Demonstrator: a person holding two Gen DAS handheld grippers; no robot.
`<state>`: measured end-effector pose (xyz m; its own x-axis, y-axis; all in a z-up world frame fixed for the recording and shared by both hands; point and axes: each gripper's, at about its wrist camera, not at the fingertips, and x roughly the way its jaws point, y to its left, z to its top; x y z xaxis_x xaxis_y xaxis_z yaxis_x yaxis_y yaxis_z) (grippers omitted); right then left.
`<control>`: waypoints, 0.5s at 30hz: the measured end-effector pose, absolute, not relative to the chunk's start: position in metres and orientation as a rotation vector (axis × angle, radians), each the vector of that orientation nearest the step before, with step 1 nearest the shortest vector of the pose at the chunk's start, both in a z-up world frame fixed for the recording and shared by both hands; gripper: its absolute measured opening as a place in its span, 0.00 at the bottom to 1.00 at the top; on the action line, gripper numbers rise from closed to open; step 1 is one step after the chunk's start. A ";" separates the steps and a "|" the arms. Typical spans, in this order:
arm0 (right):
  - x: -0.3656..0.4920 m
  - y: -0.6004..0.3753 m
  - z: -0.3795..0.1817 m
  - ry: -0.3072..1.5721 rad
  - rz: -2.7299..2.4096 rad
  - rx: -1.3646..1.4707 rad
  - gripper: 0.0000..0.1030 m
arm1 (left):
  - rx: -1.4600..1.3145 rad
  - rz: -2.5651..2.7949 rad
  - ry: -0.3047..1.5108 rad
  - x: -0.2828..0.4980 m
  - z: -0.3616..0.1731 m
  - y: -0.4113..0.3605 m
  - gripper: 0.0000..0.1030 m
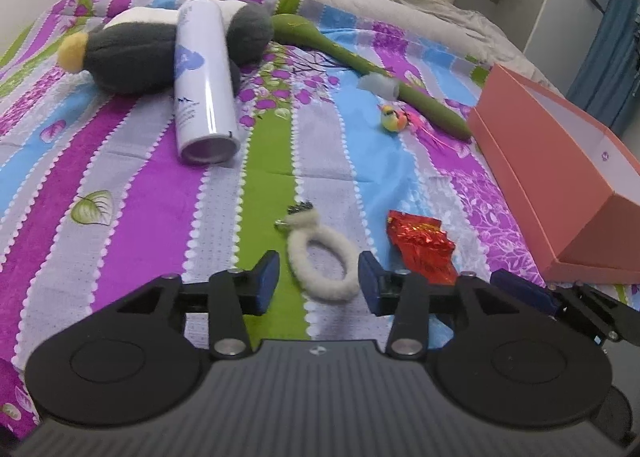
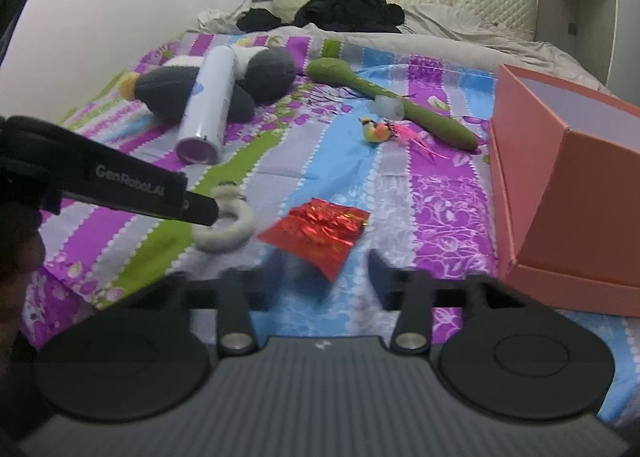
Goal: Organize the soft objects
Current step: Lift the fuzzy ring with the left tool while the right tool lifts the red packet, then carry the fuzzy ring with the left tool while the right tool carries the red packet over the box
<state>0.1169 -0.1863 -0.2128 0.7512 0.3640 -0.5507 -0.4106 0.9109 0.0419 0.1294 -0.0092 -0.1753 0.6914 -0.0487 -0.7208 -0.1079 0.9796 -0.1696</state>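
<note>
Two grippers (image 1: 318,283) (image 2: 326,277) gape empty; one fluffy ring (image 1: 322,261), one foil packet (image 1: 422,247), one box (image 1: 560,173)

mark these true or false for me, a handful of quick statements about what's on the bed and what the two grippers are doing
1. The left gripper is open around the white fuzzy ring. True.
2. The spray can stands upright. False: it lies across the grey plush toy.
3. The right gripper holds the red foil packet. False: it is open, and the packet lies on the bedsheet.
4. The pink box is open. True.
5. The small toy bird is inside the box. False: it lies on the sheet.
</note>
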 end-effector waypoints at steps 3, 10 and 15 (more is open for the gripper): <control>0.121 -0.184 -0.213 0.574 0.448 -0.064 0.52 | -0.225 0.051 0.805 0.129 -0.175 -0.003 0.57; 0.141 -0.170 -0.219 0.561 0.452 -0.076 0.66 | -0.284 0.090 0.805 0.131 -0.180 0.011 0.60; 0.155 -0.165 -0.225 0.582 0.438 -0.067 0.66 | -0.316 0.093 0.811 0.133 -0.185 0.017 0.60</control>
